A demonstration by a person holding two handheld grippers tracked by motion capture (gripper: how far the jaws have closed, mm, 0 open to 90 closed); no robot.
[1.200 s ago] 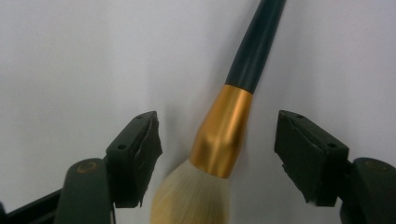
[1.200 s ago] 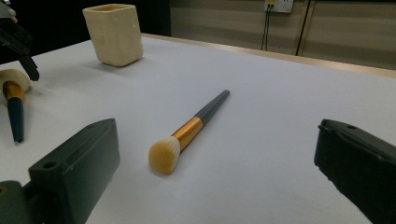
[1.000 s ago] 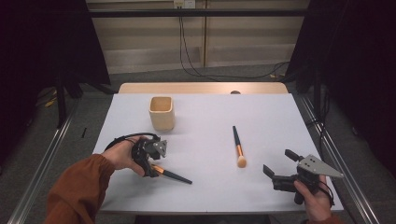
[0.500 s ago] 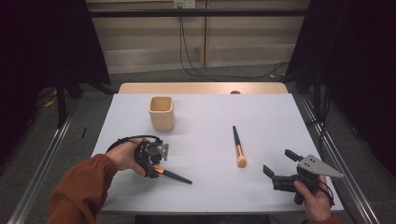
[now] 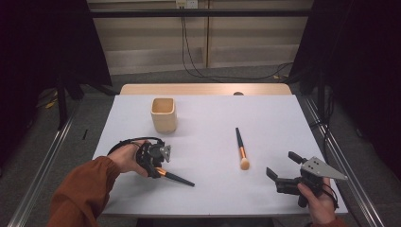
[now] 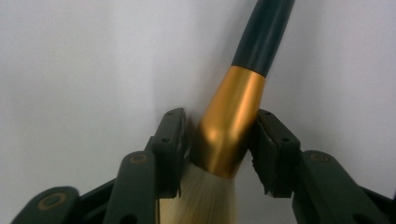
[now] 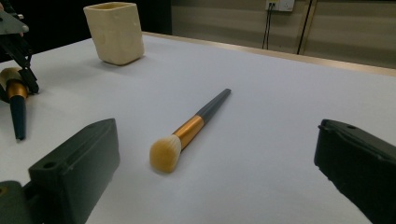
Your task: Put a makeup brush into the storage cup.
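A white table [image 5: 208, 118] carries a cream cup [image 5: 164, 115] far left. One makeup brush [image 5: 241, 149] lies right of centre, another brush [image 5: 174, 177] near left.

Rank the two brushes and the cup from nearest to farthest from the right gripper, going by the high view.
From the right gripper, at the table's near right corner:
1. The free brush, lying just up and left of it, mid-table.
2. The brush in the left gripper, across on the near left side.
3. The cup, standing far left, toward the back of the table.
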